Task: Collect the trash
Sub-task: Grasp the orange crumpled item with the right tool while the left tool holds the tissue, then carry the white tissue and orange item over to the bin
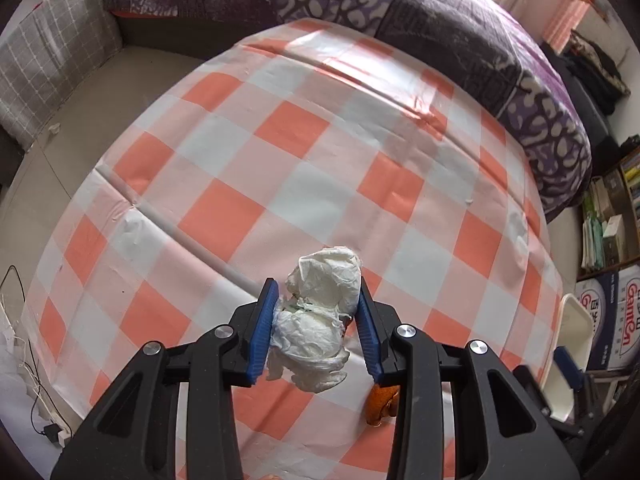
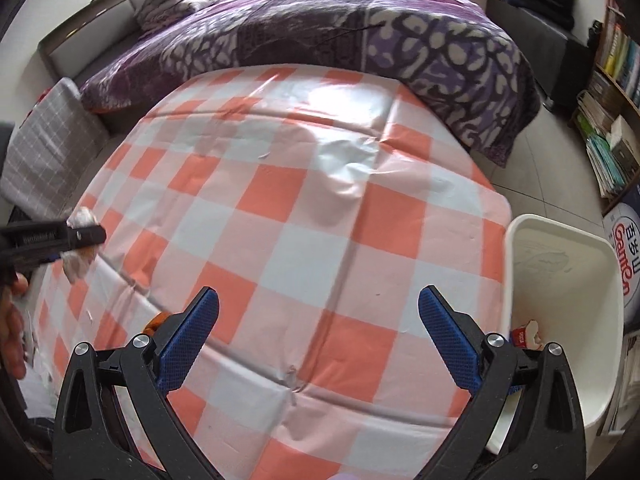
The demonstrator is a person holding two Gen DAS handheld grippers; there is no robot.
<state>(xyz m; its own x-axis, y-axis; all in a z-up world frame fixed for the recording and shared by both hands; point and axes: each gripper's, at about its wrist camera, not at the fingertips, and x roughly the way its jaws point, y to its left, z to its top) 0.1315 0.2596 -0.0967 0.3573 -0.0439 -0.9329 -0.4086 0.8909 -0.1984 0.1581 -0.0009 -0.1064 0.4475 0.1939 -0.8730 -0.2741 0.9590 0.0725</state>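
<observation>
Left claw (image 1: 318,322): closed on a crumpled white tissue (image 1: 320,320), squeezed between the two blue pads in the lower centre of the left wrist view; the wad bulges out above and below the pads.
Why held so: a side pinch compresses soft paper enough to carry it, judged as the lift-and-carry step toward the bin.
Right claw (image 2: 318,344): wide open, nothing between its pads, low in the right wrist view, probably free for the next piece.
Orange scrap (image 1: 382,402): lower right of centre in the left view, partly hidden behind the claw's right arm; likely trash not yet collected, what it is cannot be told.
White bin (image 2: 560,280): right edge of the right wrist view, just beside the worktop, a red-and-white wrapper (image 2: 528,334) lying inside.
Worktop (image 1: 280,168): covered by a glossy orange, pink and white check cloth, creased in long folds.
Room: bed with a purple patterned blanket (image 2: 360,32) across the top of the frame; bookshelves (image 2: 612,92) at the right; pale tiled floor.
</observation>
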